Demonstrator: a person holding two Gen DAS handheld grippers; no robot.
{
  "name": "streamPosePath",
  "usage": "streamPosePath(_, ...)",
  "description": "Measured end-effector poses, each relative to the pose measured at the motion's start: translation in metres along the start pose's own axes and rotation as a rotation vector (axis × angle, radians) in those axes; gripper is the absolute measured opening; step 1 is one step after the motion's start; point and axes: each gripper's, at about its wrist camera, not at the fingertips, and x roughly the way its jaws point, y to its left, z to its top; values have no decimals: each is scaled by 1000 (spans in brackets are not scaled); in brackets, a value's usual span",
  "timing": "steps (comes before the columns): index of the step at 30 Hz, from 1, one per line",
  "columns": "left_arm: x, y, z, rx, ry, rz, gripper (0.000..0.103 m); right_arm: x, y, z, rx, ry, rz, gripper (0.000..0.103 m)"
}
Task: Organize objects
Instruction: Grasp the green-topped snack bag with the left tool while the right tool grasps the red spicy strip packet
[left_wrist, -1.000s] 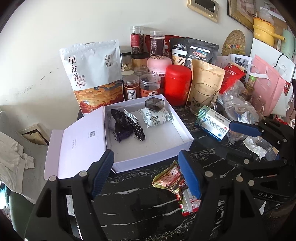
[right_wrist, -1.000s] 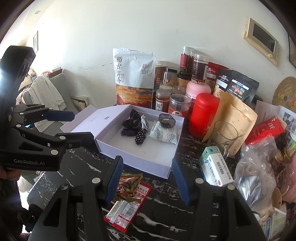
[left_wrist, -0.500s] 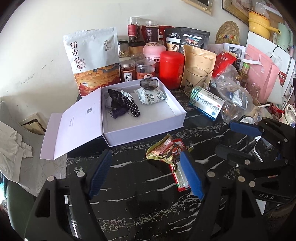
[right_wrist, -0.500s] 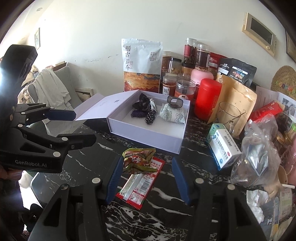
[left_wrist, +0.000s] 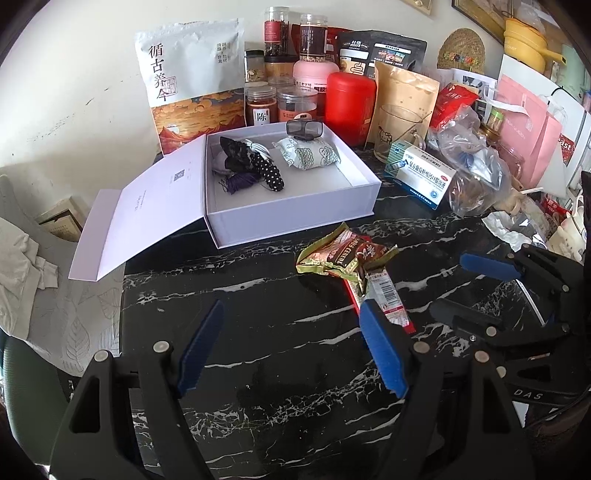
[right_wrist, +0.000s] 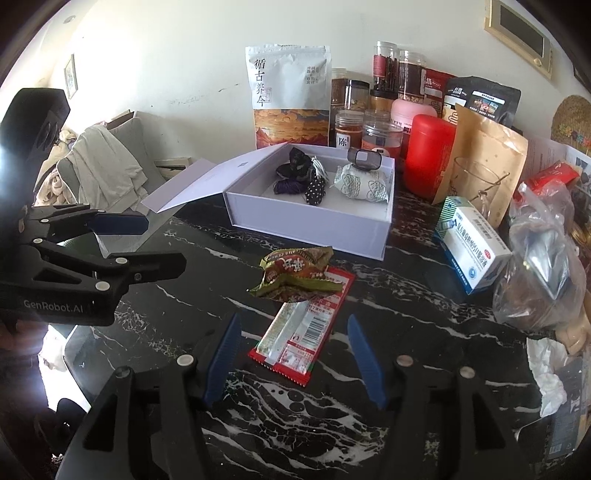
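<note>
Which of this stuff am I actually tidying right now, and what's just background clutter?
In play:
- open white box
- crumpled snack wrapper
- flat red sachet, lined up ahead of the right hand-held gripper, jaws opening, nothing held
- left hand-held gripper, empty

Probably clutter:
- medicine box
- red canister
- jars
- plastic bag

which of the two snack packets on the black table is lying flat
The red and white flat packet, nearest the right gripper. The green-gold crumpled packet sits puffed up, overlapping its far end.
</note>
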Motion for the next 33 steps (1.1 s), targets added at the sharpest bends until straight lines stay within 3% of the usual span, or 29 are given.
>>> streamPosePath(11,30,20,-10,-38,36,-28,75,36,-8,-12,48,58,15,62)
streamPosePath(15,43,22,-9,-39,55,-14,75,51,-11,-15,71,80,0,73)
streamPosePath(27,58,37,-2,-89,49,-27,75,87,-5,-11,59,133,-42,73)
streamPosePath(33,64,24,11,-64,40,-67,79,85,-21,-18,65,128,-54,72)
